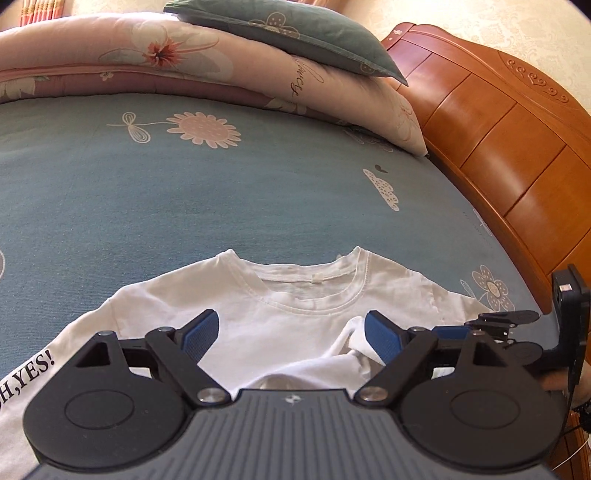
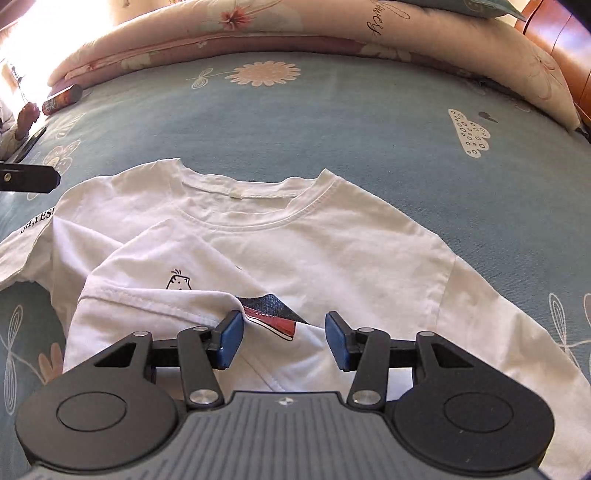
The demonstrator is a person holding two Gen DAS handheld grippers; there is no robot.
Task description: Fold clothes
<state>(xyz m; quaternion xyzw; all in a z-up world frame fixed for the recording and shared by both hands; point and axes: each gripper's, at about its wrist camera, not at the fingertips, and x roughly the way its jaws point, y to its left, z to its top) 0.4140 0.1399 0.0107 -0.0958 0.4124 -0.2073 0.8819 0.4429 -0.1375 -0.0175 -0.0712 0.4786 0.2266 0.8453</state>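
Note:
A white T-shirt (image 1: 295, 295) (image 2: 332, 251) lies front up on the blue bedsheet (image 1: 184, 192), its collar toward the quilt. One sleeve, printed "OH,YES!" (image 1: 29, 373) (image 2: 35, 221), stretches out to the left. A flap of the shirt (image 2: 166, 266) is folded up over the chest, beside a small animal drawing and a red and blue print. My left gripper (image 1: 291, 321) hovers open and wide over the chest below the collar, holding nothing. My right gripper (image 2: 283, 325) (image 1: 491, 325) is open about halfway over the print. Its left pad (image 2: 231, 334) sits beside the flap's hem, and no cloth is pinched.
A pink floral quilt (image 1: 147, 55) with a green pillow (image 1: 288, 33) on it lies along the far side of the bed. The wooden headboard (image 1: 498, 129) runs down the right. At the far left are a dark can (image 2: 61, 98), a dark flat object (image 2: 29, 142) and a person's hand (image 2: 26, 114).

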